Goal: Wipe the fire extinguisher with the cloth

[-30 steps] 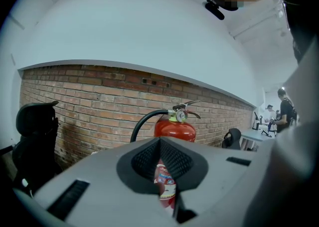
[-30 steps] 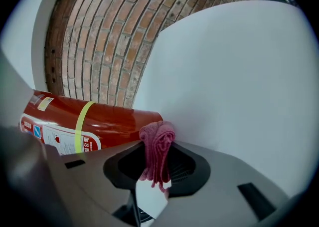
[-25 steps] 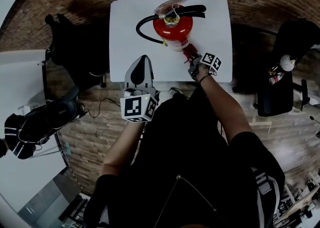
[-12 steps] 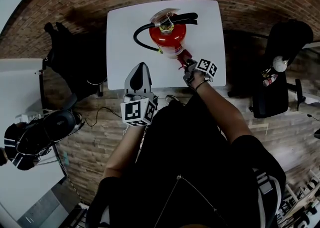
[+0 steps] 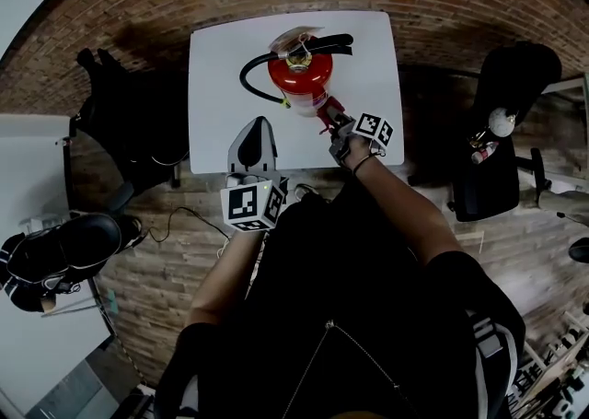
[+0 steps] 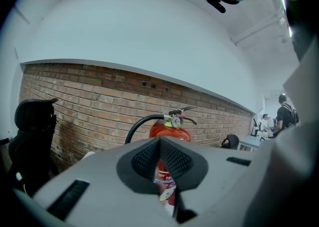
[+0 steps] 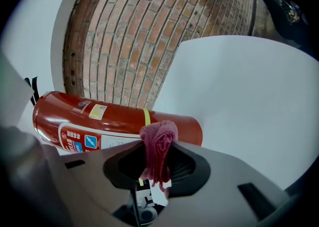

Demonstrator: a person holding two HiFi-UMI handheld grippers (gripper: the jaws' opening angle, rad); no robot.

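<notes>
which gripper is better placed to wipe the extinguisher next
Right. The right gripper pinches the cloth close to the fire extinguisher; the left gripper is shut, empty and farther back.

Glossy metal fire extinguisher (image 5: 299, 81), nubbly pink cloth (image 7: 158, 143), smooth matt white table (image 5: 216, 99), rough brick wall (image 6: 75, 101).

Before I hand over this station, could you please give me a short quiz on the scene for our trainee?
1. True or false: the cloth is clamped in the jaws of the right gripper.
2. The fire extinguisher stands on: A) a white table, B) the brick floor, C) a chair.
3. Fill in: the extinguisher's hose is ___ in colour.
Key: 1 true; 2 A; 3 black.
</notes>
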